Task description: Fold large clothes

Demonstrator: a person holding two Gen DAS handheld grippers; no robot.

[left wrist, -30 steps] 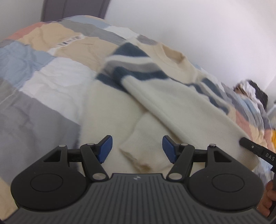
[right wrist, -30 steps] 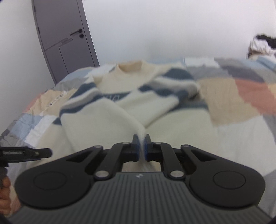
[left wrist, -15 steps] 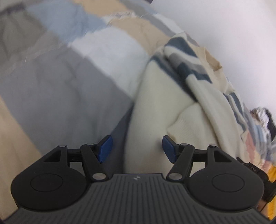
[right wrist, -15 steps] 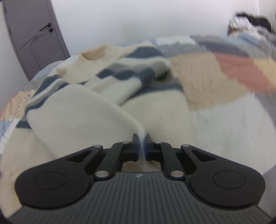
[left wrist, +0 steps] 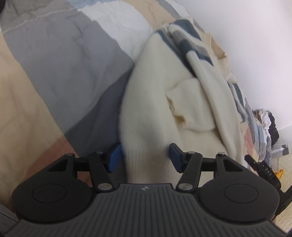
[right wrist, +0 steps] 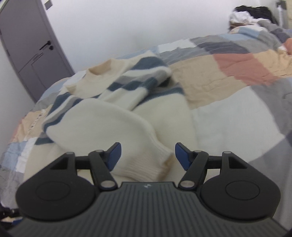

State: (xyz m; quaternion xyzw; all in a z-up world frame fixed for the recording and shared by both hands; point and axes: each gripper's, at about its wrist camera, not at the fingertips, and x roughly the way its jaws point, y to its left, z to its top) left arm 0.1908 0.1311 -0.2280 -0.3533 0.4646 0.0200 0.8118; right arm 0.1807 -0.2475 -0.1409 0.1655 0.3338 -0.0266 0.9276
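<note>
A cream sweater with blue and grey stripes (left wrist: 157, 102) lies on the bed, both sleeves folded in over its body. My left gripper (left wrist: 144, 158) is open, its blue pads either side of the sweater's ribbed bottom hem (left wrist: 146, 164) at the left corner. The sweater (right wrist: 113, 116) also fills the right wrist view. My right gripper (right wrist: 147, 155) is open, with a ribbed sleeve cuff (right wrist: 146, 164) lying between its pads, not held.
The bed has a patchwork cover (left wrist: 54, 63) of grey, beige, white and pink (right wrist: 237, 73). A pile of clothes (right wrist: 246, 12) lies at the far end. A grey door (right wrist: 27, 49) stands at the left. The other gripper's tip (left wrist: 262, 169) shows at the right.
My right gripper has opened and let go of the sleeve cuff. My left gripper has moved down and left to the sweater's bottom hem, staying open.
</note>
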